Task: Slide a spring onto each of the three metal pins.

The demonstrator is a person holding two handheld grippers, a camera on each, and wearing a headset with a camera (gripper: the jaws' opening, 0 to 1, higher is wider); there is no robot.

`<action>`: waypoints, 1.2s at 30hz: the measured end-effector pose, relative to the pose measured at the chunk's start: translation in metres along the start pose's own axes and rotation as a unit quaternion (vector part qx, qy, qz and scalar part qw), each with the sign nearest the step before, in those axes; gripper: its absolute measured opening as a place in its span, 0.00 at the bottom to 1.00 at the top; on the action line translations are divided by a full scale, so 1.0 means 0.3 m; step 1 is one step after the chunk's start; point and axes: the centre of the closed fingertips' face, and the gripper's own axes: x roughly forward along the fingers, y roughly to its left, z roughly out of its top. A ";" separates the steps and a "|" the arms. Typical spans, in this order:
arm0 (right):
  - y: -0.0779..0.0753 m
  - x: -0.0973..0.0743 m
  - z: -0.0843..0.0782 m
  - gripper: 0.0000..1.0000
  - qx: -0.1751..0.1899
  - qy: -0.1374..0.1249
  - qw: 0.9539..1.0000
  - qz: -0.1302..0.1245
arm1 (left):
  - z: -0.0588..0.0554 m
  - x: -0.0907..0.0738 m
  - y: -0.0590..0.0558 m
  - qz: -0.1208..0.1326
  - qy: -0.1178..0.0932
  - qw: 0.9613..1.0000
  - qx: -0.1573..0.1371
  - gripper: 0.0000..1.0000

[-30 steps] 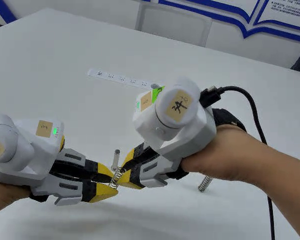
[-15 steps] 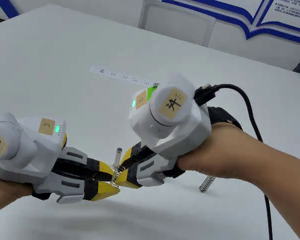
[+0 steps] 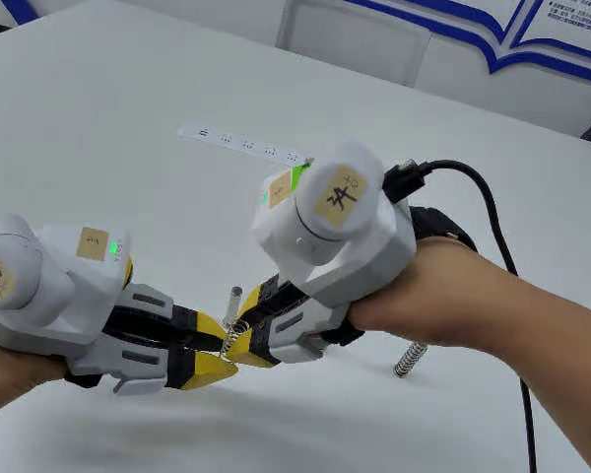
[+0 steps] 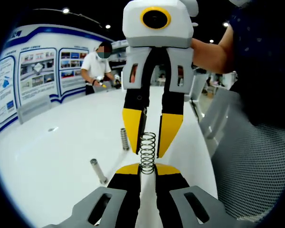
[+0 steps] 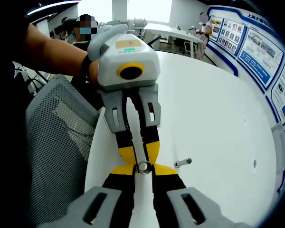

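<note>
The spring is off the table, just in front of the bare pin and a little lower in the head view. It is caught between the two grippers, which meet nose to nose. The left gripper has its jaws drawn in narrow on one end of the coil. The right gripper has its jaws closed to about the coil's width on the other end. In the right gripper view the spring shows end-on as a small ring between the yellow tips. I cannot tell whether both pairs press equally hard.

Well to the right of the pin, near the right wrist, a second pin already wears a spring. Beyond the pin lies a power strip.

My judgement is that this is a regrip to line the coil up before threading. The spring is thin wire, very light and springy. It would bend sideways or shoot out if pinched hard across the middle, and its round turns give the flat jaws little purchase. The better hold is probably near one end, across the coil, and gentle. That leaves the other end's bore open and free to drop over the pin's top. The pin looks slim and upright, so a knock from a jaw could tip it.
</note>
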 end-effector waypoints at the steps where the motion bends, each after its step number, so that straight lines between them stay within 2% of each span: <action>1: 0.000 0.001 0.001 0.14 0.001 0.000 1.000 0.001 | -0.001 -0.001 0.002 0.001 0.001 1.000 0.000 0.10; 8: -0.007 0.007 0.004 0.14 0.007 -0.001 1.000 -0.001 | -0.011 -0.004 0.010 0.010 0.010 1.000 0.009 0.10; 14: -0.007 0.015 0.000 0.14 0.012 0.002 1.000 0.000 | -0.010 0.006 -0.001 0.007 0.015 1.000 0.018 0.10; 22: -0.011 0.014 -0.008 0.12 0.017 0.007 1.000 0.000 | -0.006 0.008 0.010 0.009 0.002 1.000 -0.003 0.11; 28: -0.018 0.012 -0.018 0.12 0.016 0.016 1.000 0.001 | -0.014 0.005 0.021 0.017 0.001 1.000 -0.019 0.12; 31: -0.031 0.004 -0.020 0.12 0.016 0.019 1.000 -0.001 | -0.022 -0.004 0.030 0.026 0.000 0.999 -0.028 0.18; 36: -0.051 -0.006 -0.027 0.12 0.013 0.027 1.000 -0.005 | -0.030 -0.020 0.032 0.036 -0.005 0.999 -0.038 0.21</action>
